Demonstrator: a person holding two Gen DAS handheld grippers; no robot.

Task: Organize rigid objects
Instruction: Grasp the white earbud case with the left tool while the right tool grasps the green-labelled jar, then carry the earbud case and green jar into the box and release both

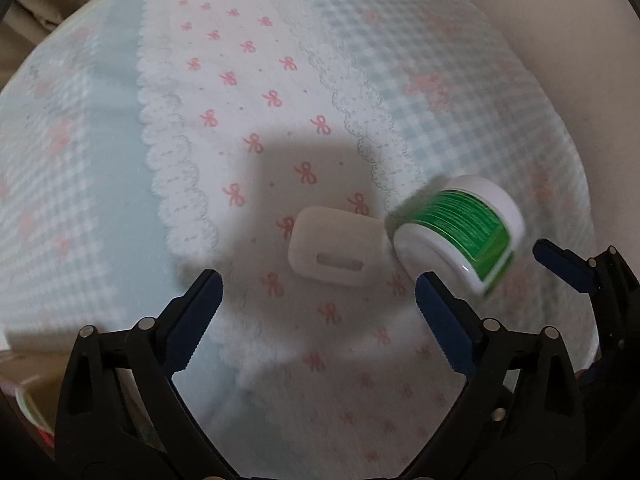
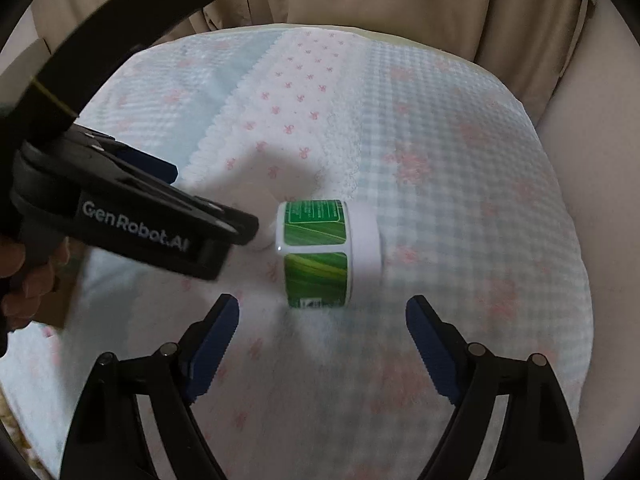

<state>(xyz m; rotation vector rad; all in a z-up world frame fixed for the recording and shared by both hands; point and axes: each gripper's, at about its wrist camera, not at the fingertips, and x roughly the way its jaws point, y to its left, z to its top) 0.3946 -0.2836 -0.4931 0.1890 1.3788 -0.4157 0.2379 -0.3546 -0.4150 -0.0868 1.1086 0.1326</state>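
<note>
Both sets of tongs stand apart and hold nothing: the left tongs [image 1: 318, 294] frame a small white case [image 1: 336, 254], and the right tongs [image 2: 322, 320] face a green-labelled jar [image 2: 328, 252] lying on its side. Both things rest on the cloth-covered worktop [image 1: 100, 160], the jar touching or just beside the case at its 3 o'clock. The jar looks light, stiff and slick, and likely to roll; gripping across its flat white ends seems safest. The rounded, smooth case probably wants a squeeze across its broad faces.
</note>
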